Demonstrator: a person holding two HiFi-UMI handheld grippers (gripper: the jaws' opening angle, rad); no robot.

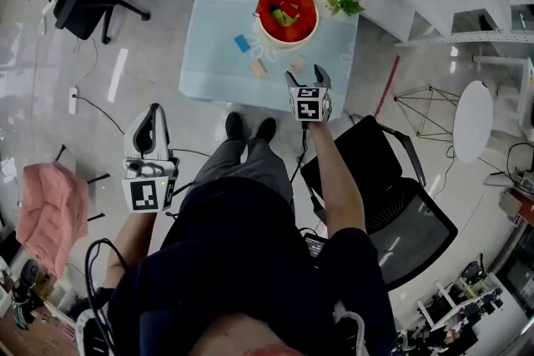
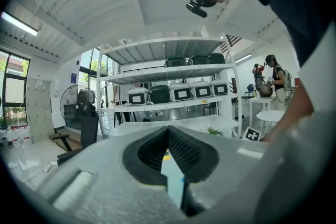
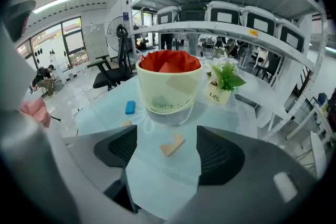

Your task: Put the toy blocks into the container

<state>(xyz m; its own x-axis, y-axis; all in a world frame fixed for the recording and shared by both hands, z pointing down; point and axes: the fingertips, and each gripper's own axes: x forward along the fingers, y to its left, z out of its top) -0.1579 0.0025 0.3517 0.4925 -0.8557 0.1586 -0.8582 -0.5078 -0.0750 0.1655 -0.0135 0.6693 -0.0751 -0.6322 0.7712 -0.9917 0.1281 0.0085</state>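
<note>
Found right claw (image 1: 307,76) wide apart, empty, aimed at tan block (image 3: 172,144) just before the container (image 3: 169,89); left claw (image 2: 168,134) closed on nothing, well back from it.

We see bright, even light from windows (image 2: 11,73) and a ceiling strip (image 2: 18,23), glare on the floor (image 1: 117,75), fisheye bending with black corners, and a blurred foreground.

The container (image 1: 288,41), a round cream tub lined in red, stands upright on the table (image 1: 213,37) with coloured blocks (image 1: 284,15) inside. 3 blocks lie loose beside it, apart from each other: a blue block (image 1: 242,43), a tan block (image 1: 259,67) and another tan block (image 1: 297,62).
</note>
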